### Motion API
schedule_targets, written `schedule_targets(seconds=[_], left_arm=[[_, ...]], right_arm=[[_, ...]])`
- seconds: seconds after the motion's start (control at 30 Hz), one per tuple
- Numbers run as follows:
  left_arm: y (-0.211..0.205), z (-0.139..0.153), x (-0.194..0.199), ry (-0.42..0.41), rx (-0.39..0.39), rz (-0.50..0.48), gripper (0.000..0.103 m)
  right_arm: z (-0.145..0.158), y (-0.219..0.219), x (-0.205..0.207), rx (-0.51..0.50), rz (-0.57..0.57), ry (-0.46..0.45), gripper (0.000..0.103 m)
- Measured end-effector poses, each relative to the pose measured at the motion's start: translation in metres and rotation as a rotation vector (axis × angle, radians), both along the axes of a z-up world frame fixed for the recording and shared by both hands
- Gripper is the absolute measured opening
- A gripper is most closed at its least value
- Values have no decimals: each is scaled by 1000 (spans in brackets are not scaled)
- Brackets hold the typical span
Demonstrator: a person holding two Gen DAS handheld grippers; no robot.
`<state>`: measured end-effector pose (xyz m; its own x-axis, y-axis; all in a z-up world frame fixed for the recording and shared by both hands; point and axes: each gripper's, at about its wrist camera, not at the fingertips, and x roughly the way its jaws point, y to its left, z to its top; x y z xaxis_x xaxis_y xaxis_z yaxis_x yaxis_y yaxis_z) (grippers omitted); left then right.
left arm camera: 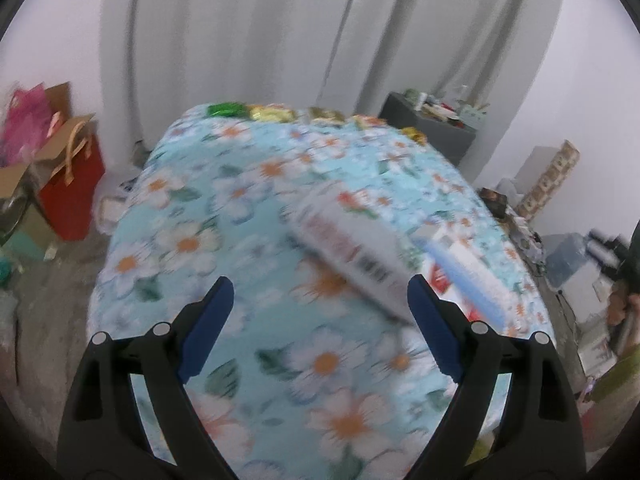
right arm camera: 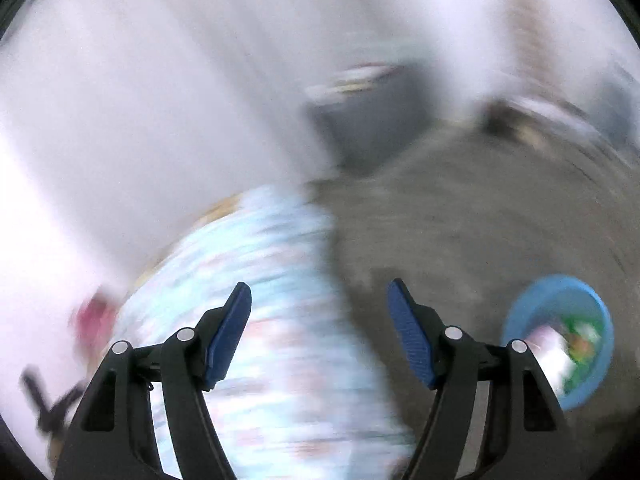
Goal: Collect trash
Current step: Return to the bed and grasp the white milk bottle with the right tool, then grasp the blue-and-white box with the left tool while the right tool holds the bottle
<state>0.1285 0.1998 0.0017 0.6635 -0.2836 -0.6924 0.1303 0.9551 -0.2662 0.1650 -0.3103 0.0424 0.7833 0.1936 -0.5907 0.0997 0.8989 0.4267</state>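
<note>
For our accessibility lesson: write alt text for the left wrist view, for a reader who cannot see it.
The open left gripper hovers over a table with a flowered blue cloth, near a blurred white carton. Shiny wrappers line the far edge; a red bag stands on the floor.

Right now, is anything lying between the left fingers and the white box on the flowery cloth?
No. In the left wrist view only bare flowery cloth lies between the left gripper and the white box.
</note>
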Motion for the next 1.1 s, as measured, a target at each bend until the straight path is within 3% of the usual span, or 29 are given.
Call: schedule_targets(seconds=[0.1,0.13,0.23,0.37,0.43,0.6,0.8,0.97,1.1], left_arm=[[17,-10,-7,30,13,46,84],[21,-12,-9,36,15,55,84],[38,-18,-18,52,3,96,84],[58,-26,-30,74,-56,145,84],[61,-28,-33,79,-69,152,84],[65,-31,-36,83,-62,149,84],[60,-31,-35,92,-70,141,84],[41,-31,-28,104,-123,72,84],[11,-31,-19,123,-190,-25,84]], right_arm=[[13,108,47,-86,279,27,69],[11,155,65,-130,392,51,69],[-11,252,97,-267,581,123,69],[-55,340,128,-499,725,232,69],[-81,366,139,-624,743,284,69],[-98,386,133,-714,740,307,64],[-71,349,119,-413,725,283,63],[-47,270,91,-53,662,261,63],[-41,202,60,115,556,244,63]])
